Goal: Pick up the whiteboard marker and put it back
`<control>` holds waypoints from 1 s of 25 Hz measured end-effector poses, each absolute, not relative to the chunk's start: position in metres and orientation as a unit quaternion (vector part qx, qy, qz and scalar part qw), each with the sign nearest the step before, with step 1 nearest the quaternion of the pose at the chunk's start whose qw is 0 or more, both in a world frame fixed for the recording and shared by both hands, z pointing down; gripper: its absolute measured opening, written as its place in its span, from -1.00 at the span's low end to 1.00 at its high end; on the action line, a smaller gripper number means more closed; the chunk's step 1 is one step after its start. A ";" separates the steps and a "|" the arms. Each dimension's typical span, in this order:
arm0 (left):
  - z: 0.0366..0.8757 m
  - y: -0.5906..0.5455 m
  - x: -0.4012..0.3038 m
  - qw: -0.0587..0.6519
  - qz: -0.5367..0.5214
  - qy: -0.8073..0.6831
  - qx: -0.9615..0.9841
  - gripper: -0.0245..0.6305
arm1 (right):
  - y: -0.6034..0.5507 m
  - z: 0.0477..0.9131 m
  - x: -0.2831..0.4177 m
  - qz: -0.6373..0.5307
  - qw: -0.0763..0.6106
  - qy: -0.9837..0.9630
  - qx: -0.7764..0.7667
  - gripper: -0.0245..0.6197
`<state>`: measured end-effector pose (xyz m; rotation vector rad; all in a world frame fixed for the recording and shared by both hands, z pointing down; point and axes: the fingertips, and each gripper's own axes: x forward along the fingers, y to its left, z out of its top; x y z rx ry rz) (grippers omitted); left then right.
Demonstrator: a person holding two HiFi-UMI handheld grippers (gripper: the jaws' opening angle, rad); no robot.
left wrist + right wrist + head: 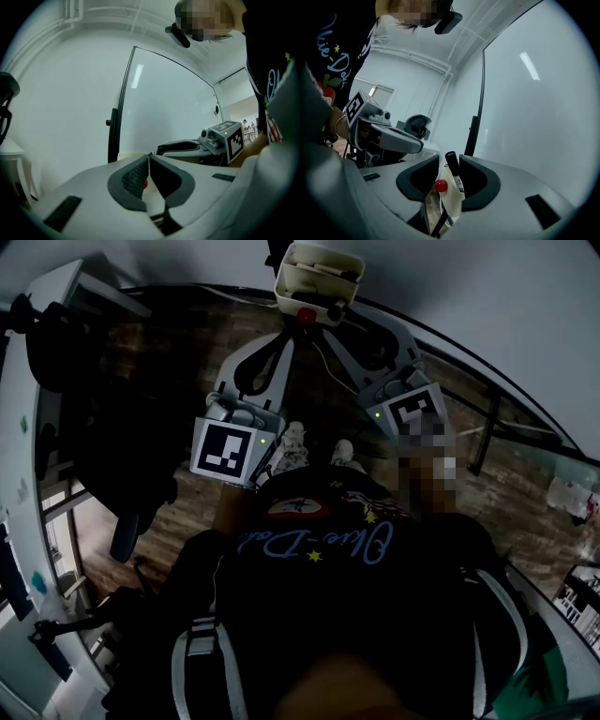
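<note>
A black whiteboard marker (453,169) stands upright in a white holder (449,199), beside a red cap (440,186). It sits in the gap between the jaws of my right gripper (449,165), which is open; the marker stands close to the right-hand pad. In the head view the white holder (319,273) hangs at the top and both grippers point at it, the right gripper (339,322) reaching its underside. My left gripper (149,158) has its tips together and nothing held; a red spot shows behind the pads. The left gripper (289,334) ends just under the holder.
A whiteboard (173,103) with a dark frame fills the wall ahead, also seen as the whiteboard (534,93) at the right. Below me is a wooden floor (187,502) with a dark chair (103,427) at the left. Desks stand at both edges.
</note>
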<state>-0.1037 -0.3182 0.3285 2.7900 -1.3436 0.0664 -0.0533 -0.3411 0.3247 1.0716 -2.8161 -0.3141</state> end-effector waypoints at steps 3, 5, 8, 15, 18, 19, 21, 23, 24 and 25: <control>0.329 -0.317 -0.105 0.023 0.024 -0.434 0.900 -0.92 | -0.344 0.326 -0.054 -0.105 0.058 -0.927 0.357 -0.51; 0.330 -0.317 -0.107 0.025 0.025 -0.435 0.900 -0.92 | -0.347 0.327 -0.055 -0.106 0.058 -0.926 0.357 -0.51; 0.330 -0.318 -0.109 0.025 0.025 -0.437 0.899 -0.92 | -0.351 0.328 -0.057 -0.111 0.060 -0.926 0.356 -0.51; 0.328 -0.318 -0.112 0.022 0.027 -0.440 0.897 -0.92 | -0.354 0.324 -0.059 -0.115 0.057 -0.926 0.356 -0.59; 0.327 -0.317 -0.112 0.021 0.027 -0.442 0.897 -0.92 | -0.353 0.324 -0.058 -0.120 0.059 -0.925 0.356 -0.60; 0.327 -0.317 -0.112 0.020 0.027 -0.442 0.896 -0.92 | -0.353 0.324 -0.058 -0.122 0.061 -0.924 0.357 -0.61; 0.327 -0.318 -0.112 0.020 0.026 -0.443 0.896 -0.92 | -0.354 0.323 -0.056 -0.123 0.062 -0.922 0.361 -0.65; 0.326 -0.318 -0.111 0.020 0.025 -0.443 0.896 -0.92 | -0.355 0.322 -0.054 -0.123 0.061 -0.921 0.364 -0.68; 0.326 -0.318 -0.111 0.019 0.025 -0.443 0.896 -0.92 | -0.355 0.321 -0.053 -0.123 0.061 -0.921 0.365 -0.69; 0.326 -0.317 -0.111 0.019 0.025 -0.443 0.896 -0.92 | -0.355 0.321 -0.053 -0.124 0.061 -0.921 0.365 -0.69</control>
